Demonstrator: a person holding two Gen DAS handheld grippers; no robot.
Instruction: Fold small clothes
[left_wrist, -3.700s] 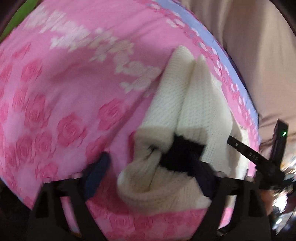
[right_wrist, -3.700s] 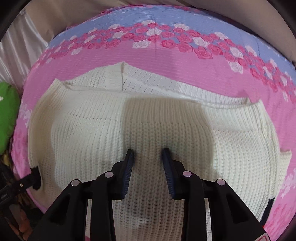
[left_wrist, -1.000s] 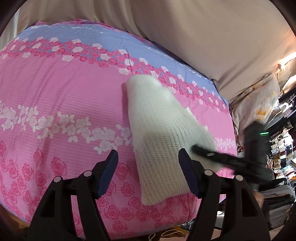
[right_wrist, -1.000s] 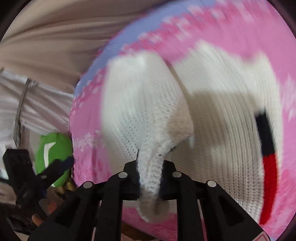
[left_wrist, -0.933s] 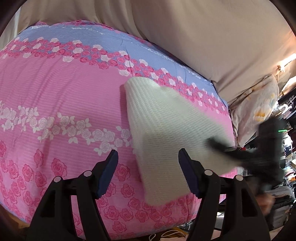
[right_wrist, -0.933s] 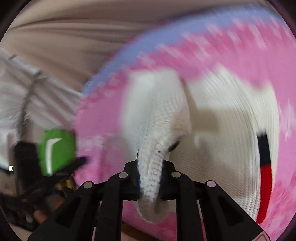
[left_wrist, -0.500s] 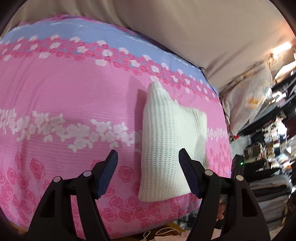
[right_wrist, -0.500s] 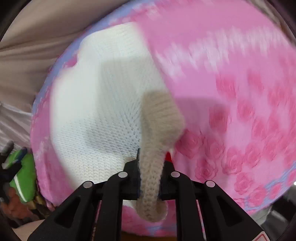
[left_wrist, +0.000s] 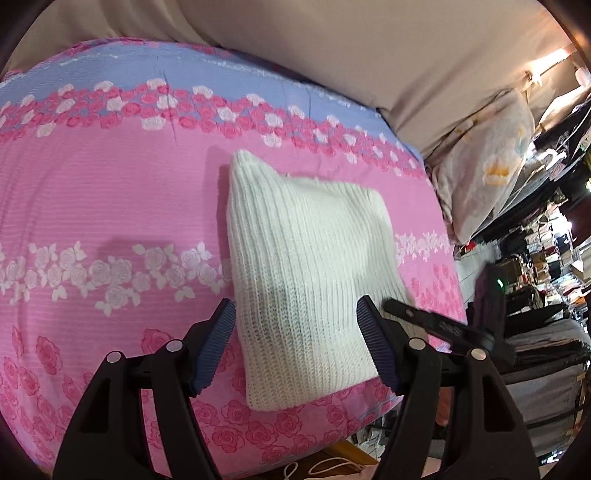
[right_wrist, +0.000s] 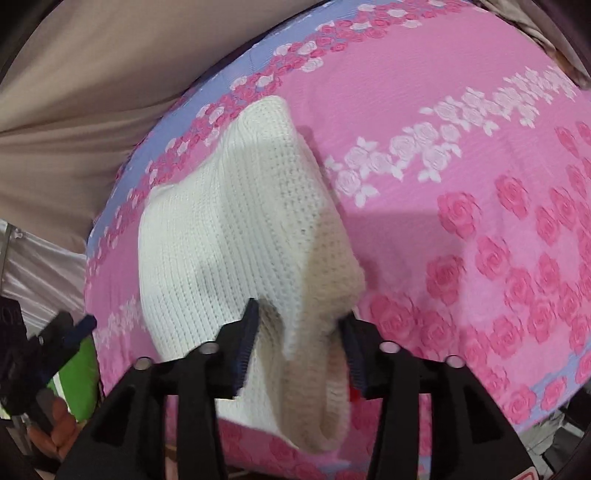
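Sweater (left_wrist: 306, 280) lies folded, long axis running up bedspread (left_wrist: 92, 206).

We have open pink bedspread (left_wrist: 92, 206) to the left of the folded white sweater (left_wrist: 306, 266), bare up to the beige wall (left_wrist: 332, 48). On the sweater's other side the bed edge is near, crowded by a pale pillow (left_wrist: 487, 166) and cluttered shelves (left_wrist: 554, 251).
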